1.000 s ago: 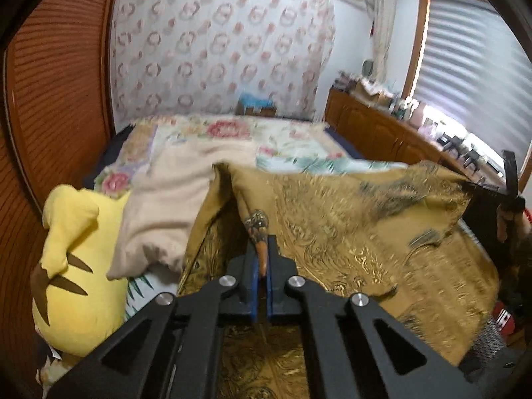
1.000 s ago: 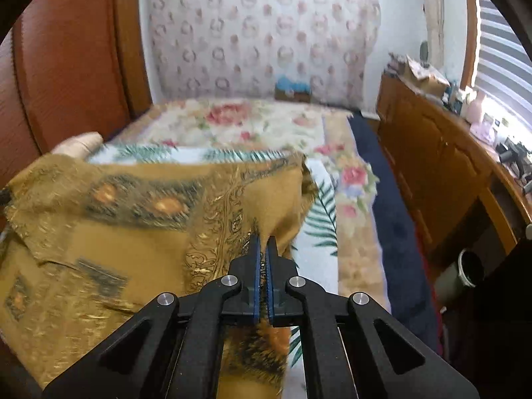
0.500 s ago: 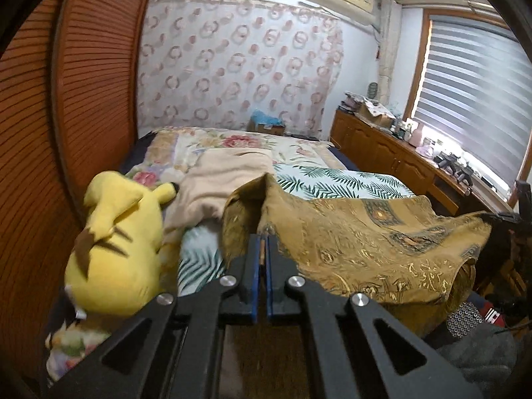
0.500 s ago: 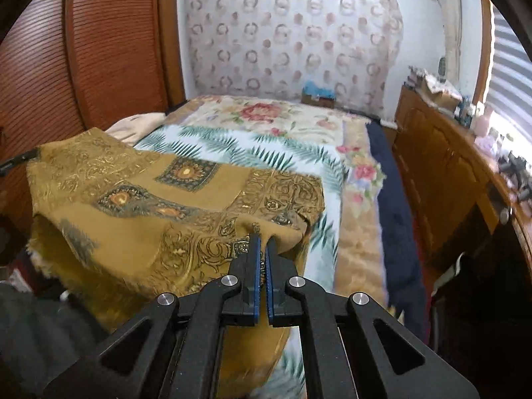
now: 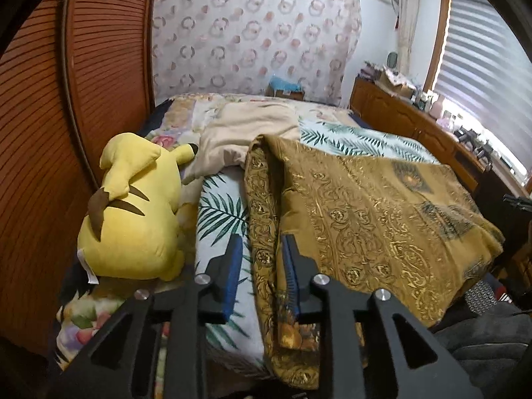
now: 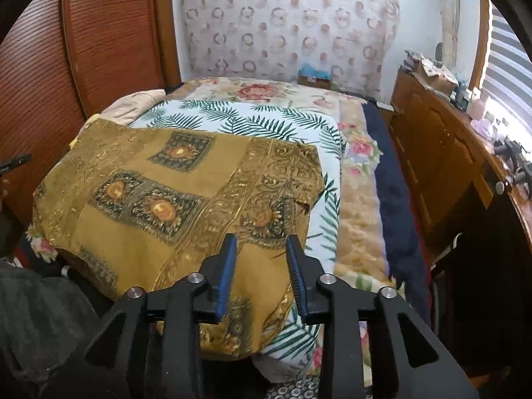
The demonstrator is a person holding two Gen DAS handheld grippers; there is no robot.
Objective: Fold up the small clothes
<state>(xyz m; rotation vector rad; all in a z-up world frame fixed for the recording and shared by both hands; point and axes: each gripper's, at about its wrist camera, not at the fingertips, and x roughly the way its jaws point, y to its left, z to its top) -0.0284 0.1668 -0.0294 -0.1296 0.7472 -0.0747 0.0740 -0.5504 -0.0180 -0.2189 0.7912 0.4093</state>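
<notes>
the left gripper [image 5: 261,249] has just been opening; its jaws stand apart astride the folded edge of the gold patterned cloth [image 5: 365,212], pads off it. the right gripper [image 6: 261,249] has likewise just been opening, jaws apart over the cloth's other edge. the cloth lies spread on the palm-leaf bedspread [image 6: 266,116], with a yellow plush toy [image 5: 133,212] beside the cloth and a beige garment [image 5: 246,129] behind the cloth.

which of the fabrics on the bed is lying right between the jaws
The mustard-gold patterned cloth: its edge lies between both open jaws. The beige cloth lies farther back, plain and untouched.
</notes>
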